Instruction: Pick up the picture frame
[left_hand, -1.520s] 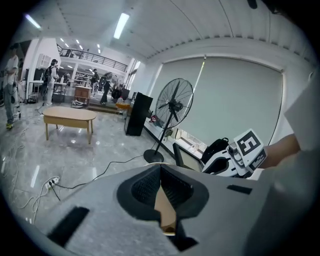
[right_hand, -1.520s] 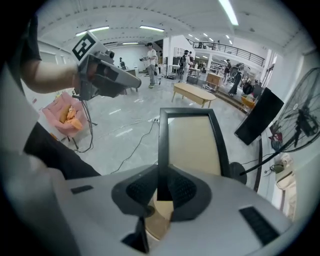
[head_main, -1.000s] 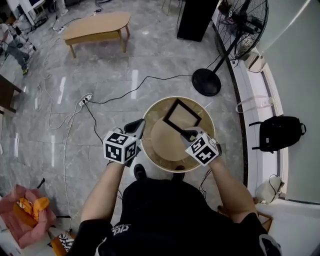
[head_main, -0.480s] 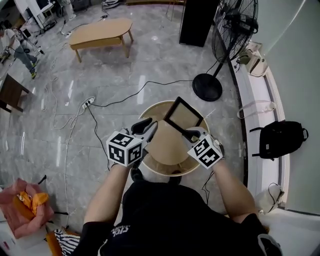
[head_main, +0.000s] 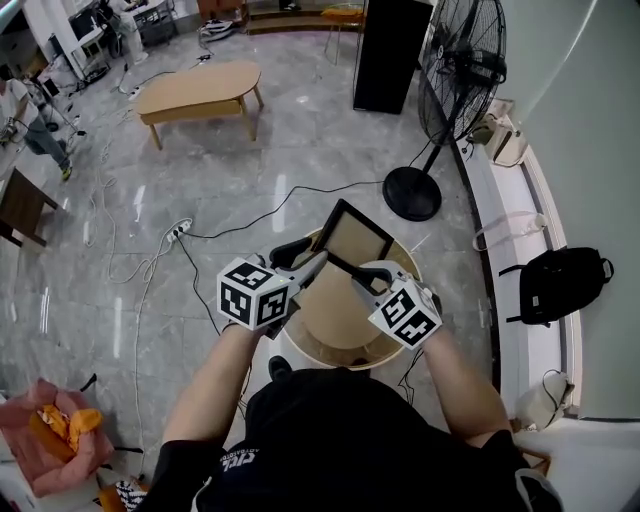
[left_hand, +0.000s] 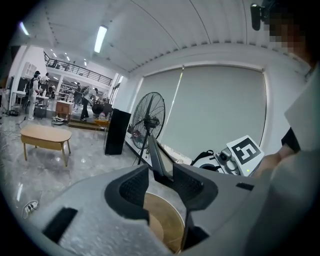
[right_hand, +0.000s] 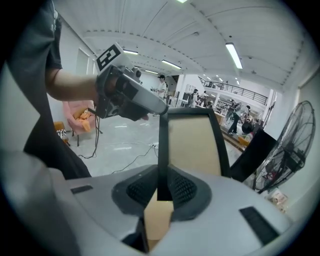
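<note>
The black picture frame (head_main: 352, 238) with a tan panel is lifted, tilted, above the round wooden table (head_main: 330, 315). My right gripper (head_main: 362, 275) is shut on its near edge; in the right gripper view the frame's black edge (right_hand: 162, 145) stands pinched between the pads. My left gripper (head_main: 305, 262) is at the frame's left corner, and its jaws are opening. In the left gripper view the frame (left_hand: 156, 155) stands edge-on between the wide pads, close to the right one, with a gap on the left. The right gripper's marker cube (left_hand: 245, 152) shows beyond.
A standing fan (head_main: 455, 70) and its round base (head_main: 412, 192) are beyond the table. A black backpack (head_main: 555, 285) lies at the right wall. A wooden coffee table (head_main: 195, 85), a black cabinet (head_main: 390, 40) and a power strip (head_main: 175, 205) with cables are on the floor.
Both grippers have risen. The frame came up off the round table and tilted more upright. The left gripper moved in toward the frame and its jaws went from shut to wide.
</note>
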